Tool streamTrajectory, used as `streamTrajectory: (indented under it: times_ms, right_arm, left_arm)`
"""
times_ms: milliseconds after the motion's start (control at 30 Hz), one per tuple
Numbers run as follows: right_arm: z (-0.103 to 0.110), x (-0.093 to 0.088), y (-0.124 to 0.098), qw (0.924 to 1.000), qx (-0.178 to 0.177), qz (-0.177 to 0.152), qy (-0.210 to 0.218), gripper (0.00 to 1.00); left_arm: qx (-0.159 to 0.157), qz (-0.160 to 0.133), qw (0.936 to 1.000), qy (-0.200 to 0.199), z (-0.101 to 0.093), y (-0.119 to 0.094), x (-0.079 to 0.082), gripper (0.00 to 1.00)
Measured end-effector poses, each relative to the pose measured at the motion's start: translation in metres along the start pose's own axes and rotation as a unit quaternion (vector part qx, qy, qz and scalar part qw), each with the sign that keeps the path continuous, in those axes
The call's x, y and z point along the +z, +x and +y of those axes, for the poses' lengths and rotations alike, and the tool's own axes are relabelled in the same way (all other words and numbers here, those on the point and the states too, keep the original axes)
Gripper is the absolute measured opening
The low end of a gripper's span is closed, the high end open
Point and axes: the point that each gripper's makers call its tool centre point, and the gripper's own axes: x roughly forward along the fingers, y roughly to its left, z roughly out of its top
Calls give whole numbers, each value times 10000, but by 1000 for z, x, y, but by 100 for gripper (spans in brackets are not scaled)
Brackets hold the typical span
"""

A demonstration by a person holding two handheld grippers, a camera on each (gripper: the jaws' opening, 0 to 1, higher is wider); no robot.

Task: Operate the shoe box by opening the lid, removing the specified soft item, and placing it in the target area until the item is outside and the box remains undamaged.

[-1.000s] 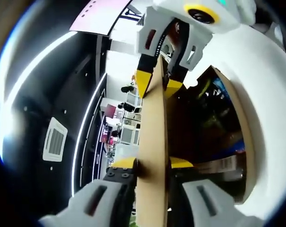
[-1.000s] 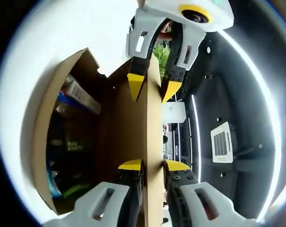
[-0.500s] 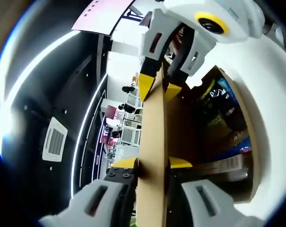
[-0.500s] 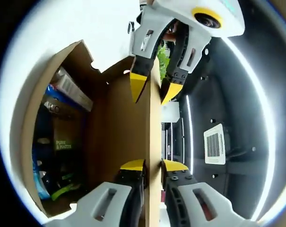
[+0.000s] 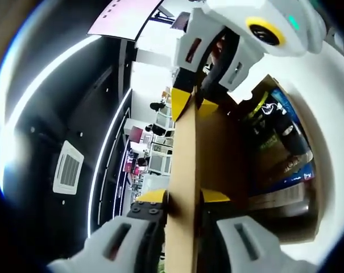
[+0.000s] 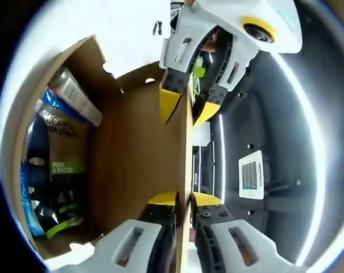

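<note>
The brown cardboard shoe box lid (image 5: 183, 153) stands edge-on between both grippers. My left gripper (image 5: 184, 196) is shut on its near edge, and my right gripper (image 5: 193, 107) pinches the far end of that edge. In the right gripper view my right gripper (image 6: 184, 199) is shut on the lid (image 6: 137, 153), with my left gripper (image 6: 186, 111) clamped on it further along. Inside the open box lies a soft black, blue and green pouch (image 6: 55, 170) printed "PURE & MATTE", also in the left gripper view as the pouch (image 5: 280, 136).
The box rests on a white surface (image 6: 103, 34). Beyond the lid are a dark ceiling with light strips and a square vent (image 5: 66, 168), the same vent (image 6: 251, 173), and a distant room with desks (image 5: 154, 151).
The lid has swung further away from the box, so more of the inside and the pouch shows. Both grippers have kept their hold on the lid edge.
</note>
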Motion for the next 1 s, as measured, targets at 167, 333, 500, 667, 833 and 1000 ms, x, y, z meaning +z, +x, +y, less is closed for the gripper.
streamTrajectory:
  times_ms: [167,333,500,667,833,1000]
  right_arm:
    - [0,-1,2,10000,25,-9,-20,6]
    - [-2,-2,5,10000,68,-9,-24,6]
    - [-4,-4,12,10000,97,-16,12,5]
    - [-6,-6,16,9997,230,-49,68,5]
    - [-7,-6,17,9996,281,-23,56,5]
    - [-9,-7,19,9991,395,35,139,4]
  left_arm:
    - [4,33,10000,58,1,2,-1,21]
    - [-51,2,10000,13,4,4,-2,21]
    - [-98,53,9999,-27,8,10,-4,21]
    - [-64,114,9999,31,12,14,-7,19]
    - [-109,91,9999,-78,15,17,-8,19]
    - [-130,96,9998,-118,17,21,-10,20]
